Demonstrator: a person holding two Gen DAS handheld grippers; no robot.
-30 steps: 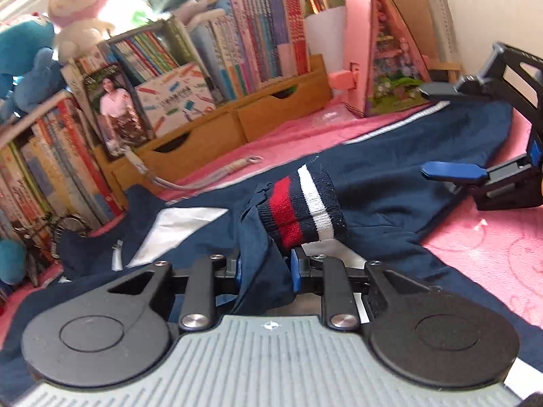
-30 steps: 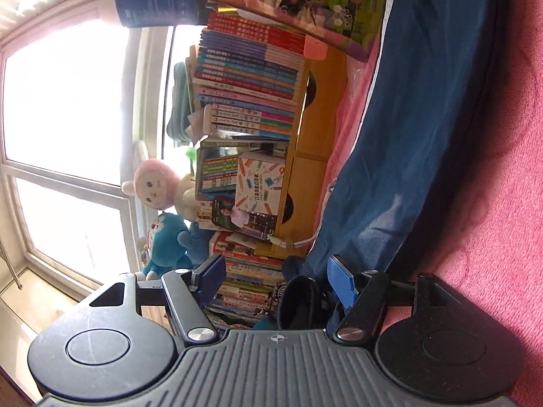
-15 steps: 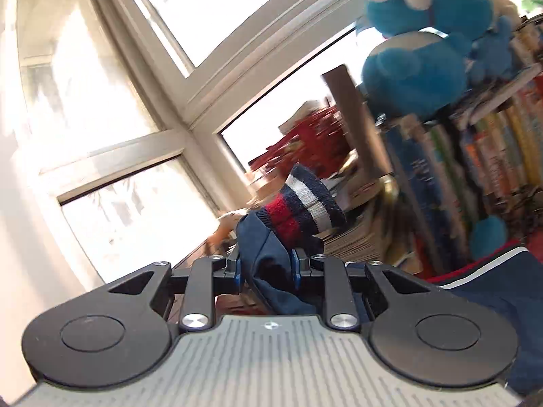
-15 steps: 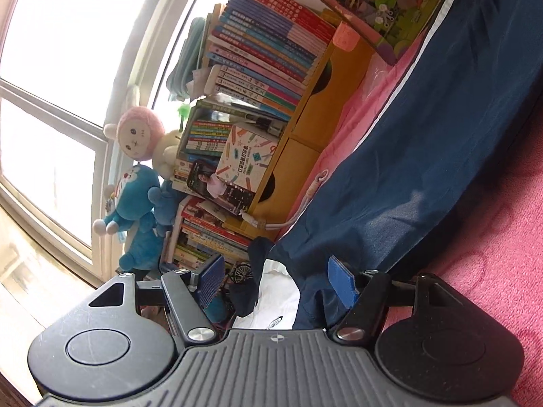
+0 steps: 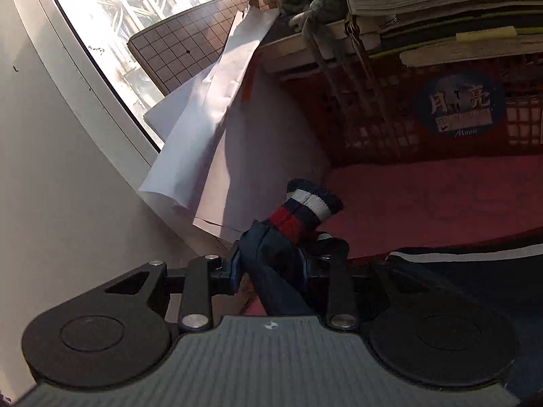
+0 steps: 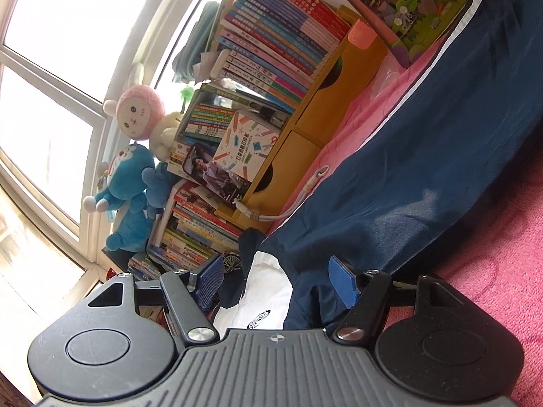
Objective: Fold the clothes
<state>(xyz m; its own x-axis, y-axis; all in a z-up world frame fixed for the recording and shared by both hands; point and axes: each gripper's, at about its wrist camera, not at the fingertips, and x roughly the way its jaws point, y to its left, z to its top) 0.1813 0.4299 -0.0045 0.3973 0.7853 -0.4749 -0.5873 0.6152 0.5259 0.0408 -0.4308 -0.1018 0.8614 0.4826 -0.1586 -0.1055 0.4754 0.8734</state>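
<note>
Jacket [image 6: 424, 156] fabric lies spread across the pink cover [image 6: 502, 237], its striped cuff [image 5: 305, 208] out at the left end. Lay that sleeve flat before letting go. Left gripper [image 5: 269, 266], angled downward, is opening with sleeve cloth between the jaws; right gripper [image 6: 275, 283] hovers agape, holding nothing.

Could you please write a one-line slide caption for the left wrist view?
Left gripper, jaws opening, with the navy sleeve and its striped cuff between them.
</note>
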